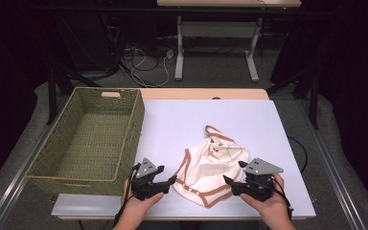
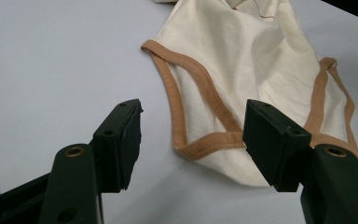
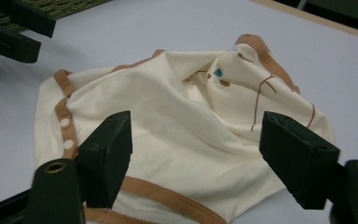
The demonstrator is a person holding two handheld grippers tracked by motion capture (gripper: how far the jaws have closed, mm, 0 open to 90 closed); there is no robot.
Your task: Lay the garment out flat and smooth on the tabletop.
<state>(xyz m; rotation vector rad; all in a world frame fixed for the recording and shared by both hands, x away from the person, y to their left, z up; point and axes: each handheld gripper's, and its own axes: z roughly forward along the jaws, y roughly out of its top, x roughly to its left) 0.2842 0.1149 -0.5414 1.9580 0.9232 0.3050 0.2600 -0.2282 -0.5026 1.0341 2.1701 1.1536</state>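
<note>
both hand-held grippers stand open and empty: the left hand-held gripper (image 1: 171, 182) at the near-left edge of the cream garment (image 1: 211, 165), the right hand-held gripper (image 1: 228, 181) at its near-right edge. the garment lies crumpled on the white desk (image 1: 172, 124), beside the woven basket (image 1: 88, 139). a likely risk: the jaws pinch just one layer or the brown trim (image 2: 205, 147), so the cloth slips or drags.
</note>
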